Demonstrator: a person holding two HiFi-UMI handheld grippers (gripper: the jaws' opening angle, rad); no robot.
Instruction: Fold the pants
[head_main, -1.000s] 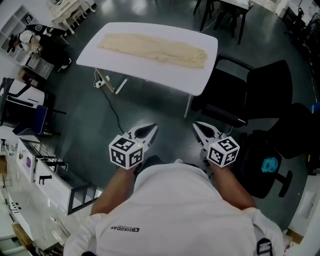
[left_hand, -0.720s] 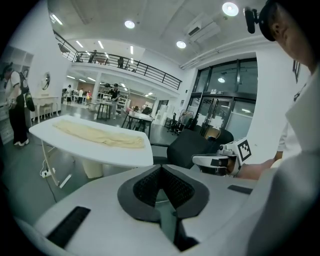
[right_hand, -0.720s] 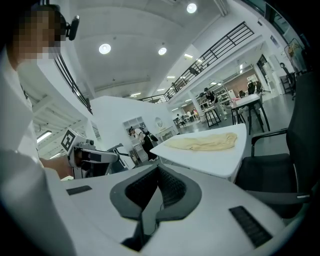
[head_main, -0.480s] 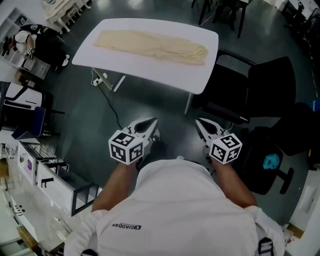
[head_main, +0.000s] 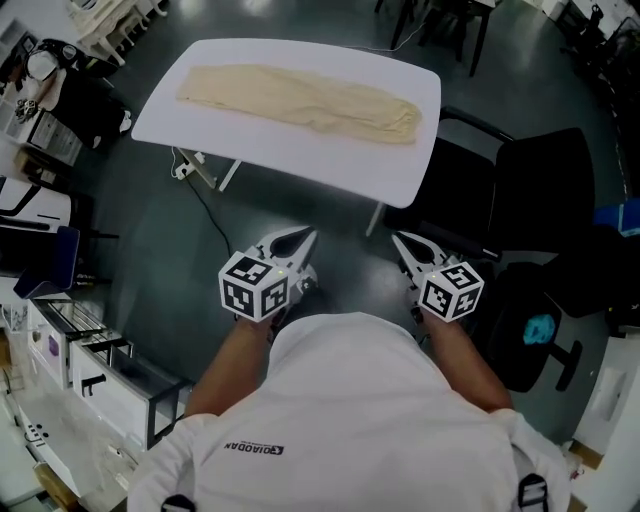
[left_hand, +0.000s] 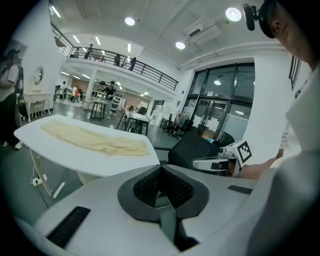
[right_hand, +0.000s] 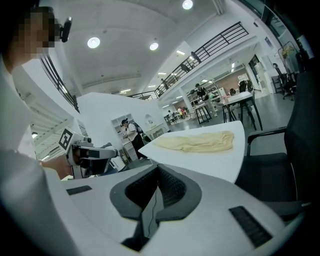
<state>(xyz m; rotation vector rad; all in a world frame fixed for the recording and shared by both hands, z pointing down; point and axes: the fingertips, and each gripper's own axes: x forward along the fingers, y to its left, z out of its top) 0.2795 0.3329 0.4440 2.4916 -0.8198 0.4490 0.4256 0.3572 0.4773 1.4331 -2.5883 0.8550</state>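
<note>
Cream pants (head_main: 300, 97) lie stretched out flat on a white table (head_main: 330, 160) ahead of me; they also show in the left gripper view (left_hand: 95, 140) and the right gripper view (right_hand: 197, 141). My left gripper (head_main: 301, 237) is shut and empty, held in front of my body well short of the table. To its right my right gripper (head_main: 401, 241) is likewise shut with nothing in it. Each gripper appears in the other's view, the right gripper (left_hand: 200, 164) and the left gripper (right_hand: 107, 152). Both point toward the table.
A black chair (head_main: 510, 190) stands to the right of the table, another black chair (head_main: 545, 330) with a teal object nearer me. A cable (head_main: 215, 205) trails on the dark floor under the table. Shelving and furniture (head_main: 60, 320) line the left side. A person (right_hand: 131, 134) stands in the distance.
Both grippers have moved forward toward the table together with me; the table and pants sit slightly closer and shifted in the head view. Jaws stayed shut.
</note>
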